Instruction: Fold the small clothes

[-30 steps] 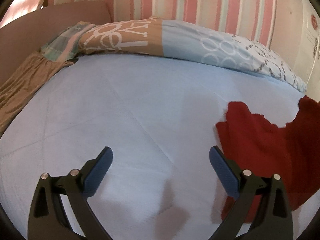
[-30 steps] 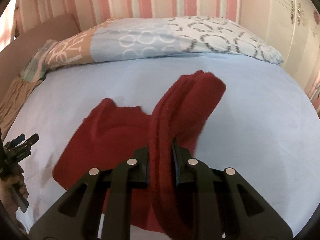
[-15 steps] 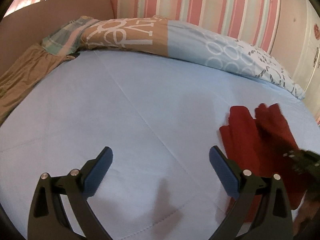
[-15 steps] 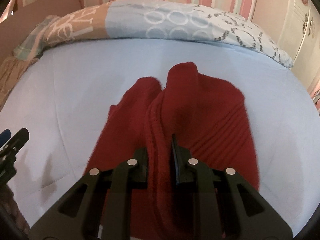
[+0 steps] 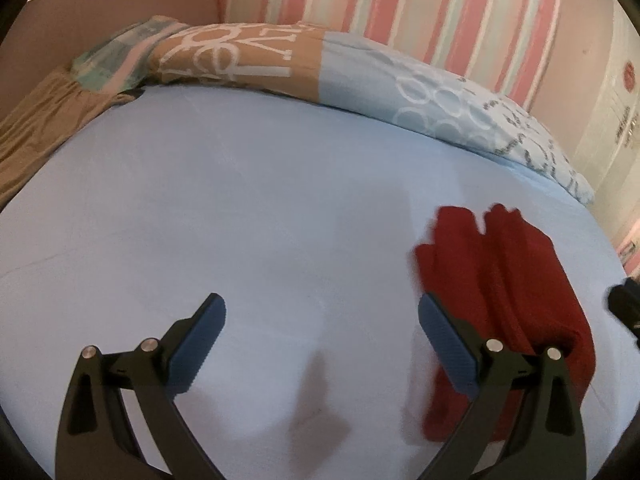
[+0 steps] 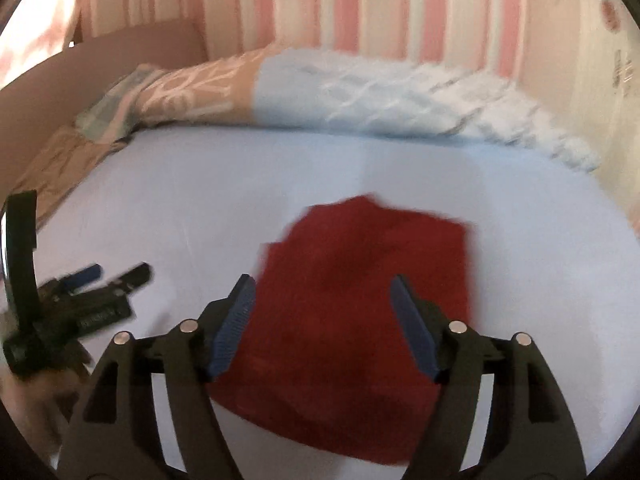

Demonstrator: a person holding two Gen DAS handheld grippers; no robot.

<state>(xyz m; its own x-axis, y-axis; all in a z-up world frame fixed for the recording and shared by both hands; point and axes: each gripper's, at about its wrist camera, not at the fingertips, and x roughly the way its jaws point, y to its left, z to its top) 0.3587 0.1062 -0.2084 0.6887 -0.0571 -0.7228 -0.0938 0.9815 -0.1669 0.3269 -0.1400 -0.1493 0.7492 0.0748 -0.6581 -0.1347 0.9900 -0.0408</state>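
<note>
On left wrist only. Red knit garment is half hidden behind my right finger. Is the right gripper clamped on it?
Observer: No. The right gripper is open, its blue pads apart above the red knit garment.
Operator: Is the garment bunched up?
Observer: In the right wrist view it lies spread on the light blue bedsheet as a roughly squarish patch.
Operator: Where's my left gripper relative to it?
Observer: The left gripper sits off the garment's left edge, over bare sheet.
</note>
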